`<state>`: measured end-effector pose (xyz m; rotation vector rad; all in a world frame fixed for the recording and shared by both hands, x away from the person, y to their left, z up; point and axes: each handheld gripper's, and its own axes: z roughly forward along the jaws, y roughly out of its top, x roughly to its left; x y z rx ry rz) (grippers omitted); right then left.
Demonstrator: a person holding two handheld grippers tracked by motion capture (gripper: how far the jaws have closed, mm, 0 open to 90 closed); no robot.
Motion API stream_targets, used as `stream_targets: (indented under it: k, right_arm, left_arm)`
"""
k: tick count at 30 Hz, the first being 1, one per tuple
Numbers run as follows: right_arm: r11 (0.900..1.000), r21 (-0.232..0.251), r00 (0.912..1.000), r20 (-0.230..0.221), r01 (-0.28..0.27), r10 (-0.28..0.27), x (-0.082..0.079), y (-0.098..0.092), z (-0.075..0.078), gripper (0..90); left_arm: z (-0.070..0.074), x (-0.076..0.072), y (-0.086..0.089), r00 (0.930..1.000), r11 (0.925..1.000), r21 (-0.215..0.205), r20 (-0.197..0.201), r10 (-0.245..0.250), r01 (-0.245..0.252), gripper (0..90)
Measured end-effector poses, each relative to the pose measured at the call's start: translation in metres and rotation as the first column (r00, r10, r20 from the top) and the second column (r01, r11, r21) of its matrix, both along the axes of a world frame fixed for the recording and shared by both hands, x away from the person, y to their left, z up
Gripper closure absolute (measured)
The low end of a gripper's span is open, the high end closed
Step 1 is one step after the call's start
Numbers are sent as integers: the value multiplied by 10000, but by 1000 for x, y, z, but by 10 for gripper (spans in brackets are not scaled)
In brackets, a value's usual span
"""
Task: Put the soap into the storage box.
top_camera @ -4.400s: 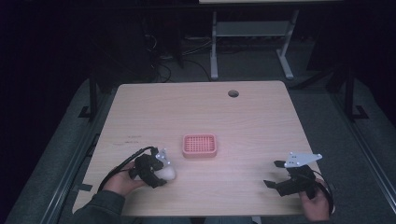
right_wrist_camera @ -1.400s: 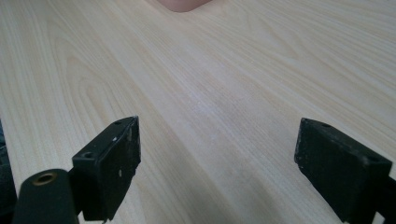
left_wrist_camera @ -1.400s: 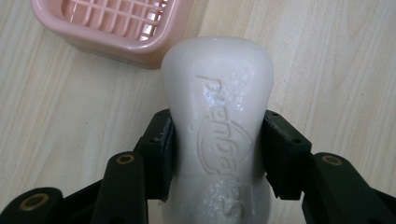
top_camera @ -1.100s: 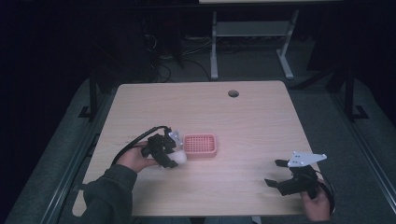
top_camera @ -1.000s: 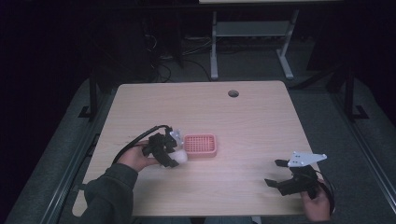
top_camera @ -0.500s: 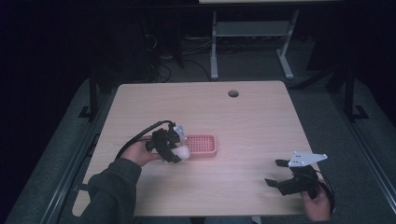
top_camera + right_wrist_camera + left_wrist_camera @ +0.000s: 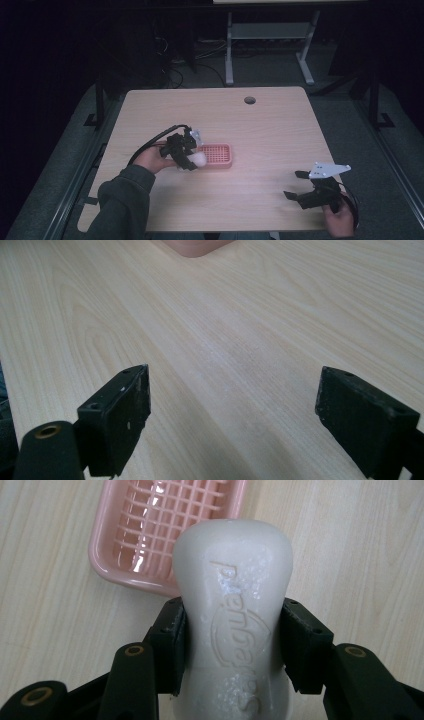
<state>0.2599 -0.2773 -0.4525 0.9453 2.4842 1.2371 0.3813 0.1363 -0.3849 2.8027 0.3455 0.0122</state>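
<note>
Left gripper (image 7: 232,645) jaws clamp soap bar (image 7: 234,605) beside pink soap dish (image 7: 150,525), poised for placing; right gripper (image 7: 232,420) jaws wide, idle.

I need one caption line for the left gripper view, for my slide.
Left gripper clamps a white soap bar above the wooden table, beside the pink soap dish.

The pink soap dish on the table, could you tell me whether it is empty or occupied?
Empty: the pink soap dish shows a bare grid, and the white soap bar sits clamped in the left gripper at its edge.
</note>
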Motion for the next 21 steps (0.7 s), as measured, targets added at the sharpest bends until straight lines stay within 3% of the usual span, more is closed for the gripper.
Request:
stream_targets:
  k: [21]
  right_arm:
    - [9999, 107, 10000, 27, 55, -56, 0, -3, 0, 142]
  left_arm:
    - [4, 16, -18, 9998, 9998, 24, 11, -203, 203, 498]
